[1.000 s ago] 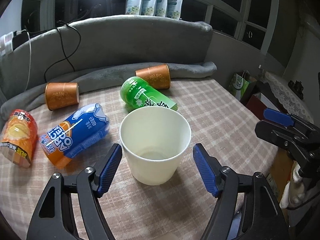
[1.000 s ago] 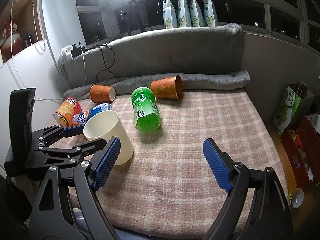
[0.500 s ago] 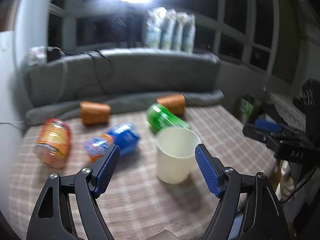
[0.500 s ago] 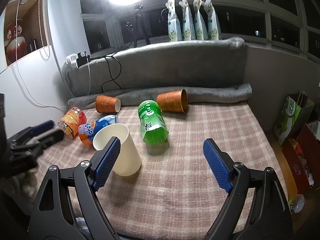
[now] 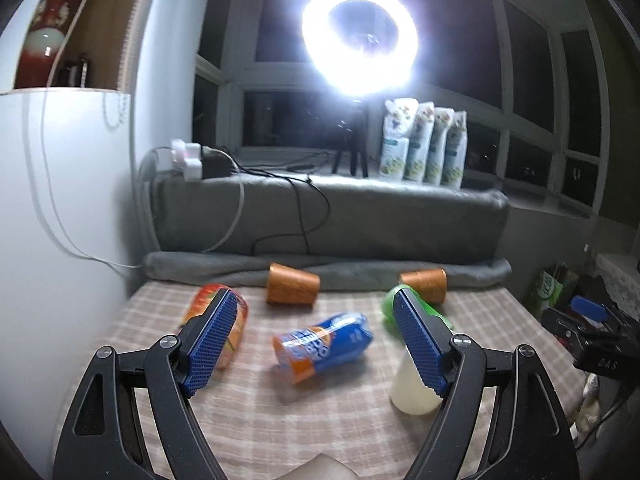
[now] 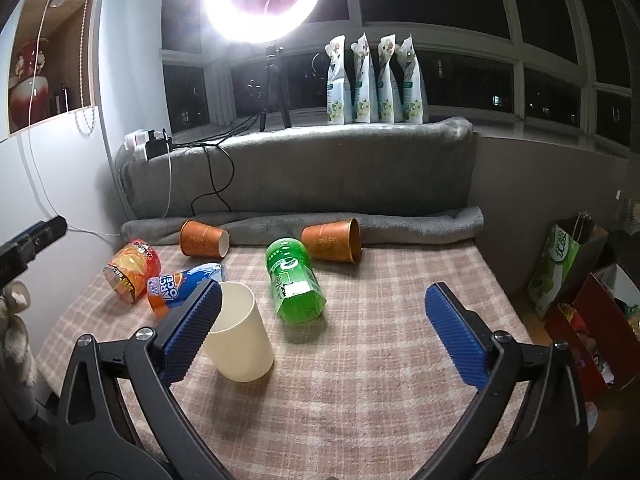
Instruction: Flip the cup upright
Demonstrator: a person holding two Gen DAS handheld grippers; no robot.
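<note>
We see the cream paper cup point(image 6: 240, 336) standing upright on the checked surface point(image 6: 380, 380), just beside the lying green bottle point(image 6: 294, 282). Our left gripper point(image 5: 316, 340) and right gripper point(image 6: 320, 332) both hang wide open, fingers holding nothing, apart from the cup.
</note>
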